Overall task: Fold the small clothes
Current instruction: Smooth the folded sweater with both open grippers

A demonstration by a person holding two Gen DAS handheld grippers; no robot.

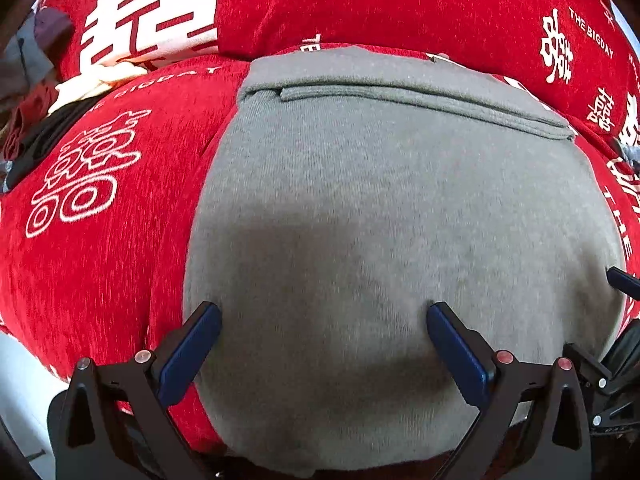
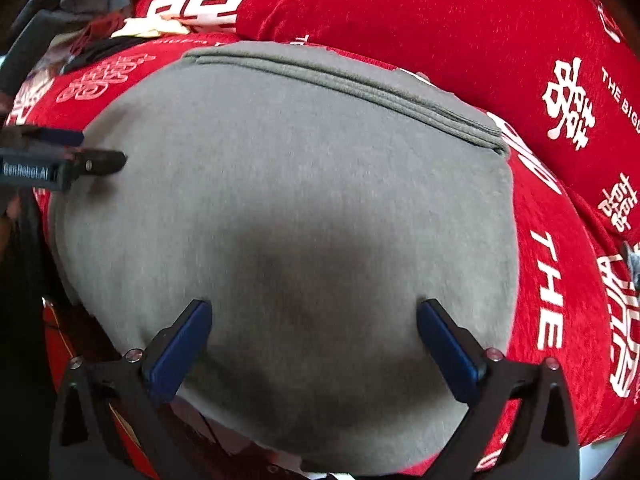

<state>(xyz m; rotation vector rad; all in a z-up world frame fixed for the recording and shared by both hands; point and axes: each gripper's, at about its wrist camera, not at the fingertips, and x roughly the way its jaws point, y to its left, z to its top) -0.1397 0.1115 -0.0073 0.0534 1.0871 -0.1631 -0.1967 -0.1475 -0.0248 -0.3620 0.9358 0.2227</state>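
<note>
Spread wide, left tool (image 1: 324,312) over the near part of the grey garment (image 1: 380,200), blue pads either side of bare knit, pinching nothing. Same stance for the right tool (image 2: 314,310): jaws apart, tips low over the grey cloth, nothing between them. Probably a pause between grips, or a pressing-flat pass, both tools side by side along the near edge; cannot tell whether the tips touch the fabric.

Outward from the pads, soft grey knit with a fine fleecy nap, laid flat in a rounded rectangle, no wrinkles to speak of. Dark shadow of each tool cast across the near half. At the far edge, a layered fold band (image 1: 420,104) of stacked thin edges, ribbed and slightly raised, suggesting the piece already doubled over at least once. Further folding, if any, likely from the near edge toward that band.

Beneath and around, a red cloth cover (image 1: 100,272) printed with white double-happiness characters and the words THE BIG DAY, coarse chenille-like weave, bulging like a cushion behind the garment. Whether a counter or a sofa lies underneath, cannot tell.

Far left, well apart from the grey piece, a loose pile of other clothes (image 2: 92,4) in grey, cream, dark red and black, crumpled and seemingly waiting their turn.
</note>
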